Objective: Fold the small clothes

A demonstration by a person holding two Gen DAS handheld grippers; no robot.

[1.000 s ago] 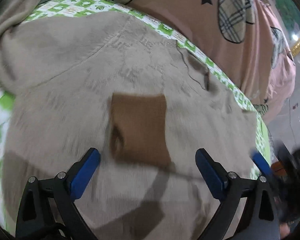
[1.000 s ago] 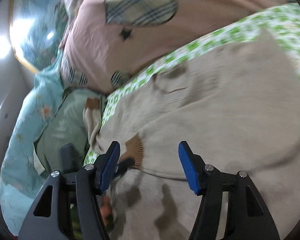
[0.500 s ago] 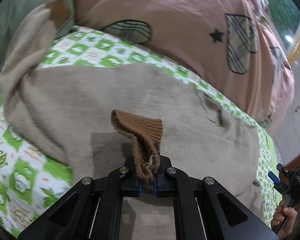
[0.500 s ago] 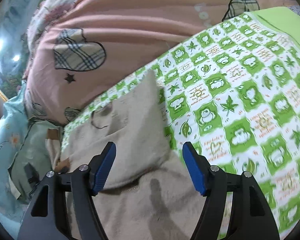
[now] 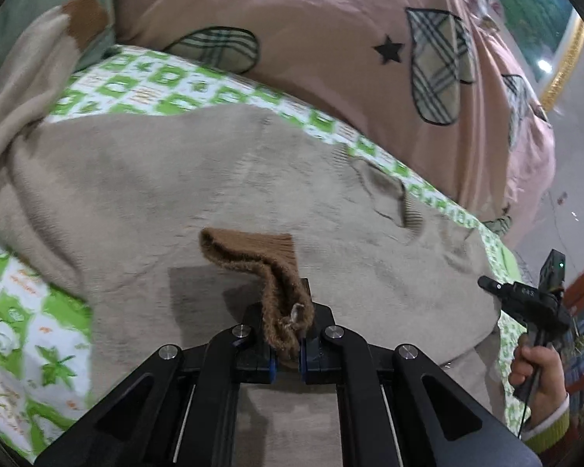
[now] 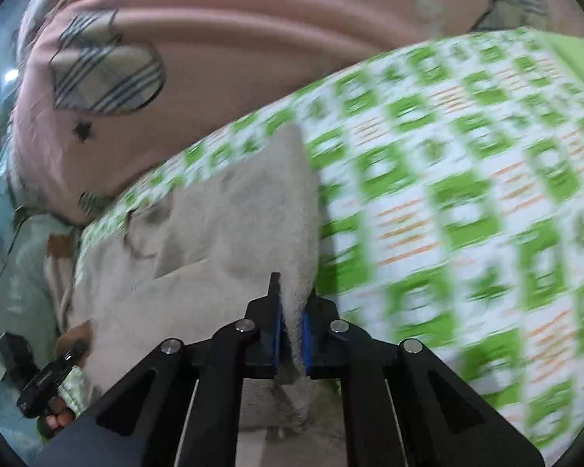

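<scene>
The sweater [image 5: 222, 179] lies flat on the sheet [image 5: 27, 334]. The left gripper [image 5: 286, 354] is clamped on its brown cuff [image 5: 261, 260] (sleeve end), the right gripper [image 6: 292, 334] on the body's side edge [image 6: 298, 210] — likely both held to fold inward.

Your beige knit sweater [image 5: 222, 179] lies on the green-checked sheet [image 6: 467, 202], with the pink heart-patched quilt [image 5: 331, 39] bunched behind it.

One beige sweater [image 5: 214, 179], two grippers — left gripper [image 5: 286, 354], right gripper [image 6: 292, 334] — one pink quilt [image 5: 311, 39], one green-checked sheet [image 6: 467, 194].
</scene>
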